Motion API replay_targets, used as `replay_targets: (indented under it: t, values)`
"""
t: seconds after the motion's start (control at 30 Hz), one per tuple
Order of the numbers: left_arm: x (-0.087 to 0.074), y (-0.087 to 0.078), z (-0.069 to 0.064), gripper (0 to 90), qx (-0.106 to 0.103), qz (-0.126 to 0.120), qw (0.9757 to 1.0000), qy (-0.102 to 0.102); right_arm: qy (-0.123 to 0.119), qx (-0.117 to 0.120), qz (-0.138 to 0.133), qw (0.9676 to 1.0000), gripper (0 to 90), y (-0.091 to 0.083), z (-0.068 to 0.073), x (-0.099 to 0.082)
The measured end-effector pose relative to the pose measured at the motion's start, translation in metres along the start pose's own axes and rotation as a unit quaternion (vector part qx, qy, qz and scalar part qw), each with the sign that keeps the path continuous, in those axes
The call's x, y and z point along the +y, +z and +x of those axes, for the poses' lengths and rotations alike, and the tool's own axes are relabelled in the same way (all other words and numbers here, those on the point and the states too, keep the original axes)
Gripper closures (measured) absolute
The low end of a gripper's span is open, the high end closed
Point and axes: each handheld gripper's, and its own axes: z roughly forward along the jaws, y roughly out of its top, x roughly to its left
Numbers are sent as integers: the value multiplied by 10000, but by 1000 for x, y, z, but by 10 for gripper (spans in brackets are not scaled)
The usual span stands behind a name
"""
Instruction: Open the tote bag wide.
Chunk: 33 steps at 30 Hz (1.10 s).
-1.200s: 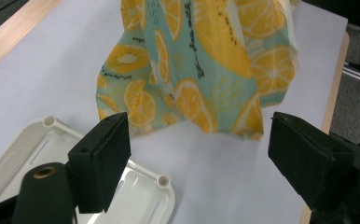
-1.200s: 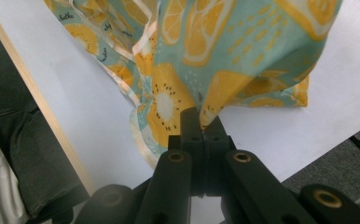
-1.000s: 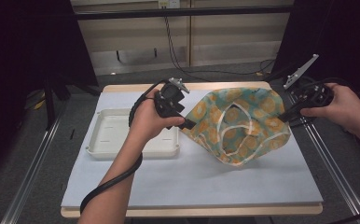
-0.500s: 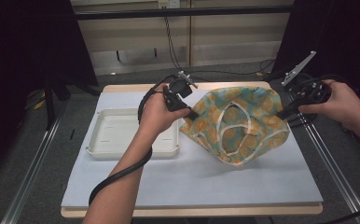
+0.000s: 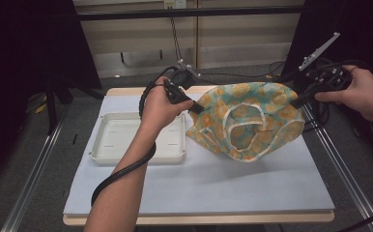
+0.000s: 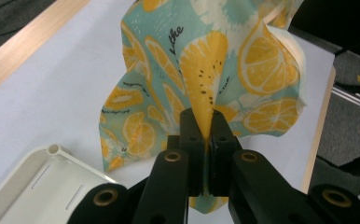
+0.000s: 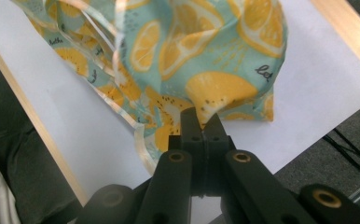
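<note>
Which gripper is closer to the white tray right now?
Left. The left gripper holds the lemon-print cloth just past the far right corner of the white tray. The right gripper grips the cloth's opposite side, well beyond the tray.

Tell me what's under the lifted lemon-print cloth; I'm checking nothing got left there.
Under the lemon-print cloth, held up by the left gripper and right gripper, white table cover shows. The patch beneath its sagging middle stays hidden.

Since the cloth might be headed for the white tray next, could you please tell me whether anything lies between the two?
Nothing visible does. The lemon-print cloth hangs pinched between the left gripper and right gripper, its lower part on the table beside the white tray, with bare table cover between them. The tray looks empty.
</note>
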Motion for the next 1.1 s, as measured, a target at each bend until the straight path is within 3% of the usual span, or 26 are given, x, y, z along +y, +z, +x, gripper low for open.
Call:
replay_targets:
  t: [0.4, 0.73, 0.77, 0.83, 0.87, 0.9, 0.97, 1.03, 1.1]
  values:
    - [-1, -9, 16, 880, 132, -245, 9991, -331, 148, -153, -226, 9995, 900, -13, -7, 13]
    - [-10, 7, 30, 877, 129, 16, 9979, -638, 335, -253, -313, 9986, 900, -8, -18, 18]
    - [-11, 9, 30, 863, 112, 33, 9980, -621, 355, -238, -334, 9985, 900, -7, -17, 19]
    - [-11, 12, 27, 736, 111, 232, 9978, -604, 313, -214, -280, 9989, 900, -2, -16, 21]
    - [-11, 12, 25, 651, 136, 197, 9976, -656, 325, -204, -260, 9989, 900, 0, -16, 22]
    - [-11, 10, 24, 597, 134, 242, 9980, -563, 248, -210, -253, 9992, 900, 1, -16, 22]
    - [-12, 8, 20, 532, 212, 139, 9983, -522, 305, -200, -207, 9991, 900, 3, -15, 21]
    - [-12, 5, 17, 444, 262, 216, 9988, -352, 284, -197, -194, 9992, 900, 3, -14, 20]
    - [-12, 4, 15, 420, 264, 213, 9990, -289, 255, -187, -189, 9993, 900, 3, -14, 19]
